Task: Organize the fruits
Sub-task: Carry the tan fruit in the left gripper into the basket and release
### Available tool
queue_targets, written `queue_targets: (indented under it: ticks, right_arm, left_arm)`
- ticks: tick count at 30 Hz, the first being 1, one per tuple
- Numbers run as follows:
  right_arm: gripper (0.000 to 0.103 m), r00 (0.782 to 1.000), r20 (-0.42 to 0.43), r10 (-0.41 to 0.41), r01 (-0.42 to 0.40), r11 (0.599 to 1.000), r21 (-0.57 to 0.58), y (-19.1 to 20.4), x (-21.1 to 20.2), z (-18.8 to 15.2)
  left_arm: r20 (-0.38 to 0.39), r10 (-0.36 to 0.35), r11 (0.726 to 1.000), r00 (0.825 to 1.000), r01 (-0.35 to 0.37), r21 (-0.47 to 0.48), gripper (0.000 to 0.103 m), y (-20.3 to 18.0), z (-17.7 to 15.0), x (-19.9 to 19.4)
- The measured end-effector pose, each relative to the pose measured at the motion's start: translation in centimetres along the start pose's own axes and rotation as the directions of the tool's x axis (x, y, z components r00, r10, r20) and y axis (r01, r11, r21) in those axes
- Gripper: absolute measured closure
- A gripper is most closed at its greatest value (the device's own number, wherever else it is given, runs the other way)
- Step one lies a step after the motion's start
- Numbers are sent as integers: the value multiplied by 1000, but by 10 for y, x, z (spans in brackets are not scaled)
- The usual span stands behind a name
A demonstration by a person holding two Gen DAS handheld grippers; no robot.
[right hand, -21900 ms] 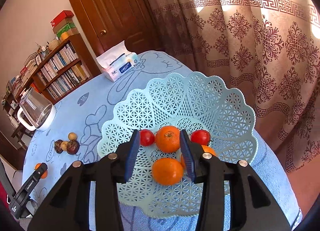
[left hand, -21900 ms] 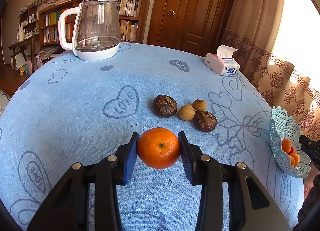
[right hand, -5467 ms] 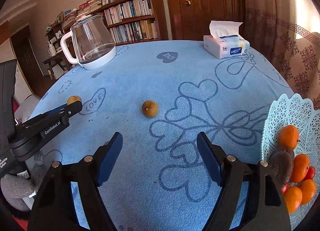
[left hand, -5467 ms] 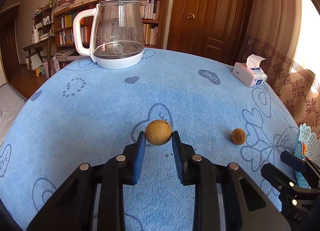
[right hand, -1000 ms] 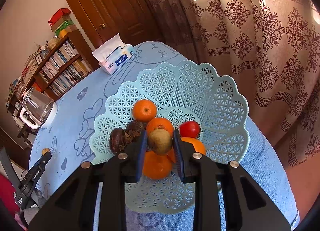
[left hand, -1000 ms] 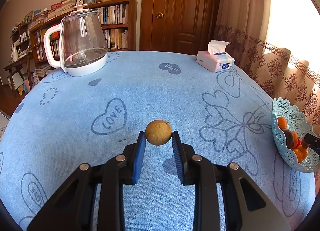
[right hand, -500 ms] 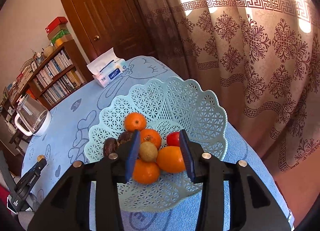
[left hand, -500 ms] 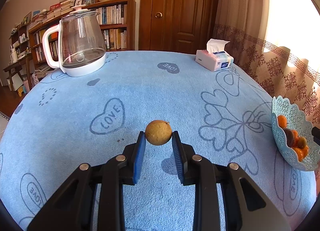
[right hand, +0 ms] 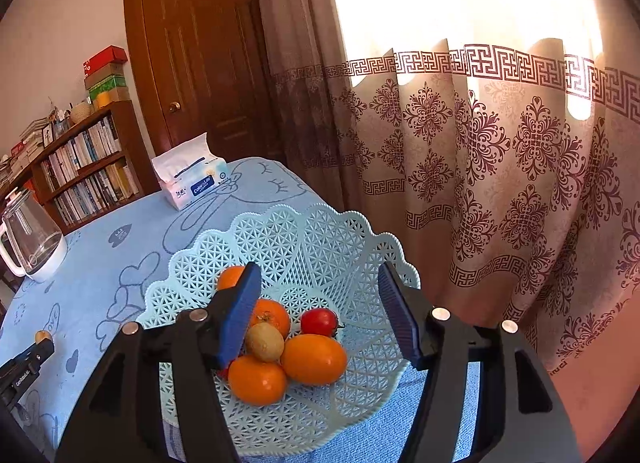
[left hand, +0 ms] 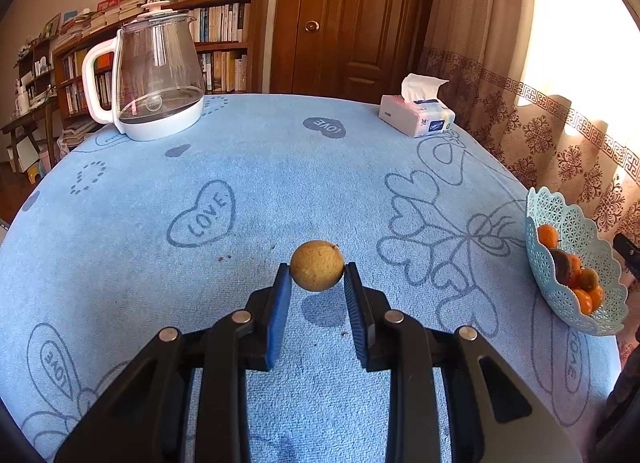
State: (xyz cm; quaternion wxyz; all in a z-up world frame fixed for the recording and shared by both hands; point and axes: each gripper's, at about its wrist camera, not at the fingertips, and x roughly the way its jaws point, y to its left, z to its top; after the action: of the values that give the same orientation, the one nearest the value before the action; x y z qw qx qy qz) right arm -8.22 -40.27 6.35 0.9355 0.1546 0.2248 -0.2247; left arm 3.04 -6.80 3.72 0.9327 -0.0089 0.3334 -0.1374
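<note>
**Fruit in two places: one clamped, the rest in the basket**

Longan is what we call the small round tan fruit in the left gripper, though we cannot be sure of its kind. The blue pads press it from both sides, and it hangs clear of the blue tablecloth, with its shadow on the cloth below. Our left tool points across the table toward the glass kettle and the tissue box at the far edge.

At the right edge of that view we see the pale blue lattice basket, standing on the cloth near the curtain.

From the right wrist we look down into the same basket. Our right gripper has just been opening: its jaws stand apart above the fruit, with nothing pressed between them. Below them lies a second tan fruit, resting on the heap and touching three oranges around it. A small red tomato sits just behind the pile, and one more orange shows partly behind the gripper's left finger.

At the far left of this view the left tool and its fruit appear small, well apart from the basket.
</note>
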Motion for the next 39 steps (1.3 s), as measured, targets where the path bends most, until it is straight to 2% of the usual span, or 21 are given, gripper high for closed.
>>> queue_targets:
  ticks: [8,15,19,24,32,39]
  right_arm:
    - [40,1000,24,11,-11,1000,28,-7,12,14]
    - [39,1000,13,19,-20,998,68,-17,18,5]
    - [31,999,31,25,-27,996,86,-20,16,3]
    - [31,999,27,44,-46,994,101,-22,15,0]
    - [27,998,23,56,-59,985,160,-32,15,0]
    - [27,998,16,57,-59,986,155,-30,17,-2]
  left_arm:
    - [-38,-83,997,996,82,-13,75,-25,-3,-9]
    - [-41,-160,984,986,163,71,75,-78,-2,-20]
    - [-40,-200,971,979,203,126,75,-111,0,-24]
    - [-48,-243,954,969,248,168,75,-143,1,-23]
    - [-75,-275,934,958,285,214,75,-179,0,-13]
    - [-99,-287,927,953,302,224,75,-194,-6,-3]
